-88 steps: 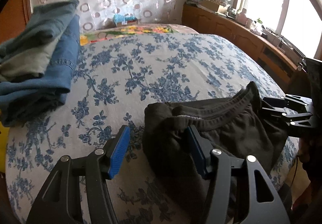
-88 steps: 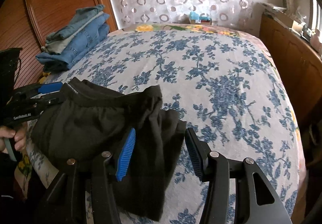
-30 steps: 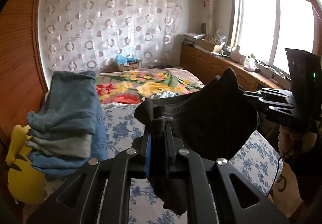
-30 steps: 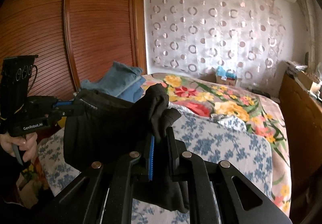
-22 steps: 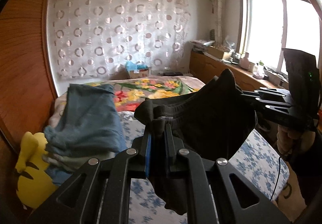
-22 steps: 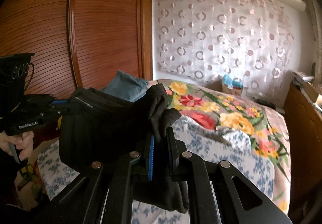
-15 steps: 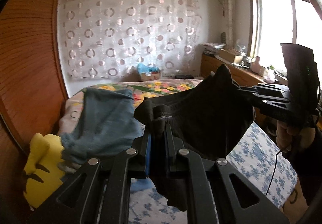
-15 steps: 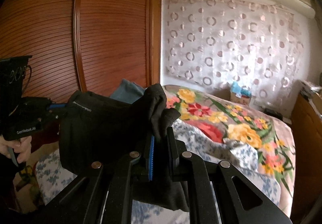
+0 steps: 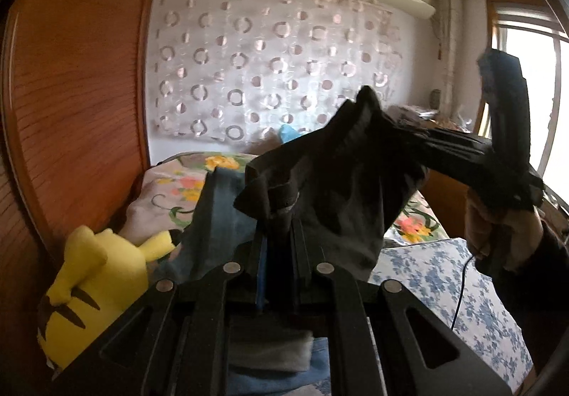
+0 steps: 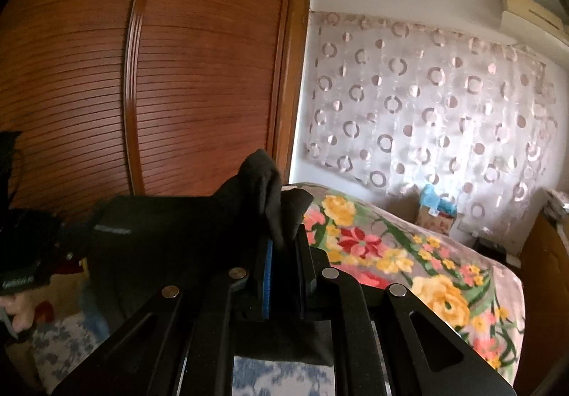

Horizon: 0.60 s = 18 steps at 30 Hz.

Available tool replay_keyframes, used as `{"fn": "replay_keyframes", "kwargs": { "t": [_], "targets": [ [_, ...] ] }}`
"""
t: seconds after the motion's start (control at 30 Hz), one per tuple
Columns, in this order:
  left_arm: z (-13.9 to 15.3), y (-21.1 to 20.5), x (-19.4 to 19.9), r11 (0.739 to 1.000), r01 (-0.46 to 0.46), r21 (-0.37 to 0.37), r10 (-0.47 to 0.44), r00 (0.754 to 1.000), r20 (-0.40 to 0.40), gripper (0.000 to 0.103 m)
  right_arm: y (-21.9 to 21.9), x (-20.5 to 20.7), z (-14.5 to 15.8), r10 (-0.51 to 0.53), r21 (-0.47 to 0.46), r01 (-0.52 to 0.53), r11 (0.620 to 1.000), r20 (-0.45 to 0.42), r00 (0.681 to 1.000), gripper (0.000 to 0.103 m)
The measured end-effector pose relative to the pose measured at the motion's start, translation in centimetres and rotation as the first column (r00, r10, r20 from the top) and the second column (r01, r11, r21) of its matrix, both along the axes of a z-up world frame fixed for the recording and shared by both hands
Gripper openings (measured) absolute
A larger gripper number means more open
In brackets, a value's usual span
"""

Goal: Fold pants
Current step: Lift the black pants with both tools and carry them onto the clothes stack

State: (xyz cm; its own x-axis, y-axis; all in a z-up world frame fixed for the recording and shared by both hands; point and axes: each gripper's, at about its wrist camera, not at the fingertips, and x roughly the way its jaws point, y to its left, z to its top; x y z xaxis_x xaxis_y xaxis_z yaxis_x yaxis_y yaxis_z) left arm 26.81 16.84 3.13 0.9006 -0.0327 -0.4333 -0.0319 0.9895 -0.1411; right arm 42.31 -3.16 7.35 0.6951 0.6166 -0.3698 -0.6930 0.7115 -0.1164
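The folded black pants [image 9: 341, 190] hang in the air between both grippers, above the bed. My left gripper [image 9: 277, 236] is shut on one bunched corner of the pants. In the right wrist view my right gripper [image 10: 282, 243] is shut on the other corner of the pants [image 10: 160, 246], which spread to the left. The right gripper [image 9: 409, 136] also shows from the side in the left wrist view, held by a hand [image 9: 498, 229]. The left gripper appears dark and blurred at the left edge of the right wrist view.
A stack of folded jeans [image 9: 217, 218] lies right below and ahead of the left gripper, beside a yellow plush toy [image 9: 89, 278]. A wooden wardrobe [image 10: 160, 76] stands at left. The bed has a blue floral sheet [image 9: 444, 275] and a flowered blanket [image 10: 409, 253]. A wooden cabinet [image 10: 544, 275] runs along the right.
Both grippers have carried the black pants to the left, toward the jeans stack and wardrobe. The jeans and plush toy now lie closer under the left gripper. Both grips stay shut.
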Motion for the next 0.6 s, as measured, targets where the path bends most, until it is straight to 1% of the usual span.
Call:
{"fn": "replay_keyframes", "kwargs": {
  "t": [0.17, 0.2, 0.43, 0.5, 0.57, 0.6],
  "targets": [
    [-2.3, 1.4, -0.6, 0.998, -0.051, -0.045, 0.05, 0.999, -0.021, 0.012, 3.7, 3.8, -1.7, 0.034, -0.029, -0.035, 0.999, -0.055, 0.998, 0.011],
    [-2.6, 1.5, -0.8, 0.997, -0.061, -0.047, 0.059, 0.998, -0.024, 0.012, 4.7, 4.4, -2.2, 0.043, -0.041, -0.045, 0.998, -0.056, 0.998, 0.011],
    [-4.1, 2.3, -1.4, 0.992, -0.102, -0.078, 0.098, 0.994, -0.056, 0.012, 10.2, 8.2, -2.7, 0.1, -0.089, -0.105, 0.991, -0.063, 0.993, 0.011],
    [-4.5, 2.5, -1.3, 0.989, -0.12, -0.081, 0.114, 0.991, -0.075, 0.013, 10.9, 9.1, -3.0, 0.1, -0.076, -0.106, 0.991, -0.076, 0.992, 0.011],
    [-4.9, 2.8, -1.3, 0.987, -0.13, -0.099, 0.122, 0.989, -0.086, 0.015, 11.5, 9.7, -3.3, 0.094, -0.086, -0.103, 0.991, -0.102, 0.99, 0.025],
    [-4.9, 2.9, -1.4, 0.986, -0.134, -0.101, 0.125, 0.988, -0.087, 0.018, 11.4, 9.9, -3.3, 0.087, -0.083, -0.096, 0.992, -0.106, 0.991, 0.029]
  ]
}}
